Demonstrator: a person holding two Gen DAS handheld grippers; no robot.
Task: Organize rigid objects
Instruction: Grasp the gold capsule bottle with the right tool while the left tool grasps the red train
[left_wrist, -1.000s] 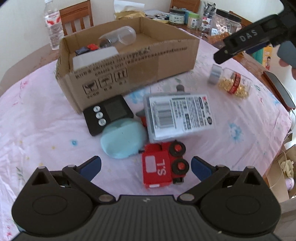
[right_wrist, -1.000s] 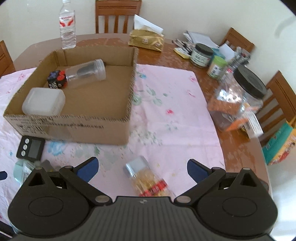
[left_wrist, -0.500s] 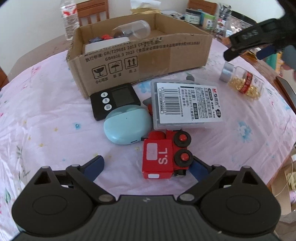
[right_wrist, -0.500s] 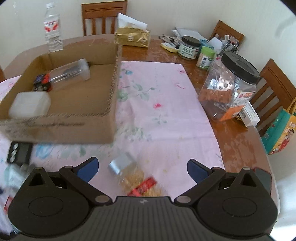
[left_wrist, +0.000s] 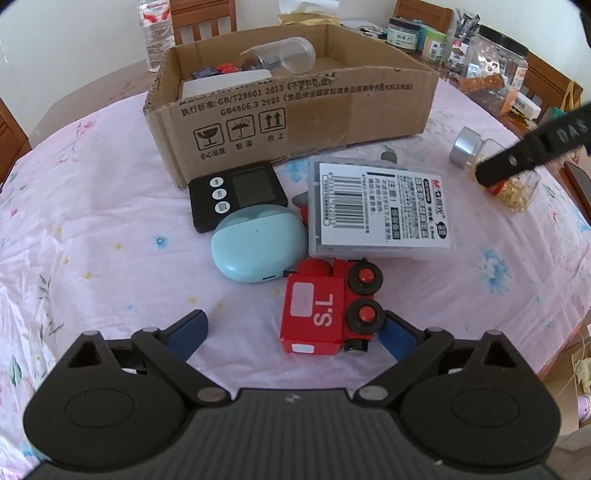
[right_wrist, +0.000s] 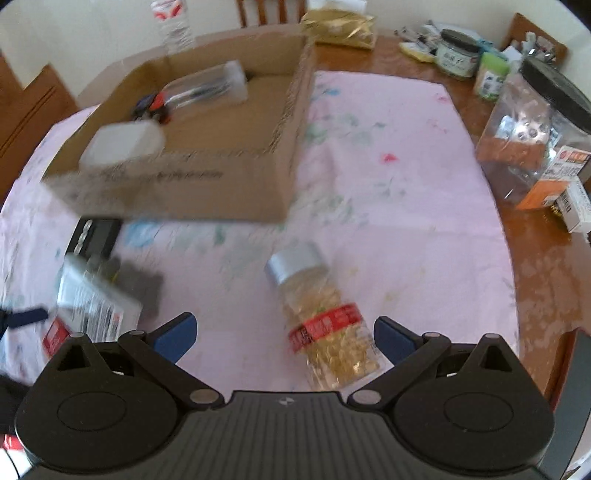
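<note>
Low over the table, the left gripper (left_wrist: 293, 332) has its 2 blue-tipped fingers spread wide, gripping nothing; the red toy train (left_wrist: 328, 308) lies on its side between them, nearest the right finger (left_wrist: 397, 338), contact unclear. Just beyond: a mint earbud case (left_wrist: 256, 245), a black timer (left_wrist: 236, 194), and a clear plastic case (left_wrist: 380, 212) with a barcode label. Behind these stands an open cardboard box (left_wrist: 295, 114) holding a clear tube, a white container and small red-and-black pieces.

Right gripper (right_wrist: 284, 336) also spread, closed on nothing; a bottle of gold capsules (right_wrist: 325, 317) lies on its side between the fingers, silver cap pointing away. View blurred.

Surface: pink floral cloth (left_wrist: 92, 206) over a brown wooden table (right_wrist: 535, 258). Far edge cluttered with jars, a water bottle (left_wrist: 155, 33), wooden chairs (left_wrist: 203, 18); pale wall.
</note>
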